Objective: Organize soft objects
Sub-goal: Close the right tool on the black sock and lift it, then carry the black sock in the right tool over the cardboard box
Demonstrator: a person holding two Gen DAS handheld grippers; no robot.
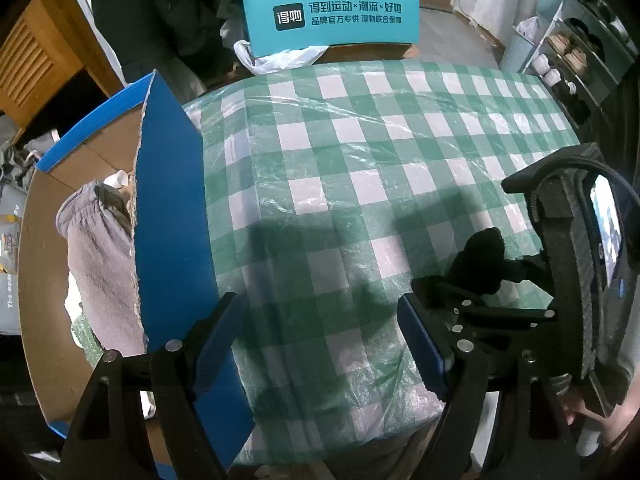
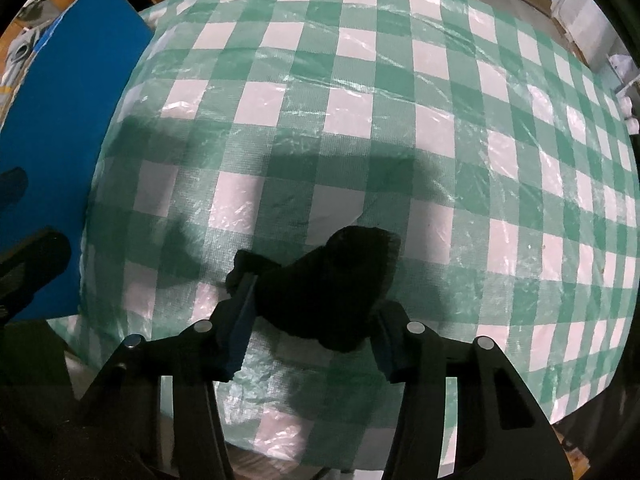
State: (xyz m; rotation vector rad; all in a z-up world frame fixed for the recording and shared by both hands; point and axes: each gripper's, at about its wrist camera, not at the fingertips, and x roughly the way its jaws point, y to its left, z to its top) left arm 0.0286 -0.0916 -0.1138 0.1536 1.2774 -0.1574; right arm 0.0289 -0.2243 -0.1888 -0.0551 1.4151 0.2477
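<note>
presently gripping a bunched black fabric piece (image 2: pixel 332 280) in the right gripper (image 2: pixel 310 320), likely bound for the blue-sided cardboard box (image 1: pixel 168 208); left gripper (image 1: pixel 320 344) spread wide, empty.

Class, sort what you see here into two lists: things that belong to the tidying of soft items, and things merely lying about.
Belongs to the job:
black cloth in the right gripper
cardboard box
grey garment inside it
left gripper, open

Lying about:
teal sign
plastic bag
shoe rack
</note>
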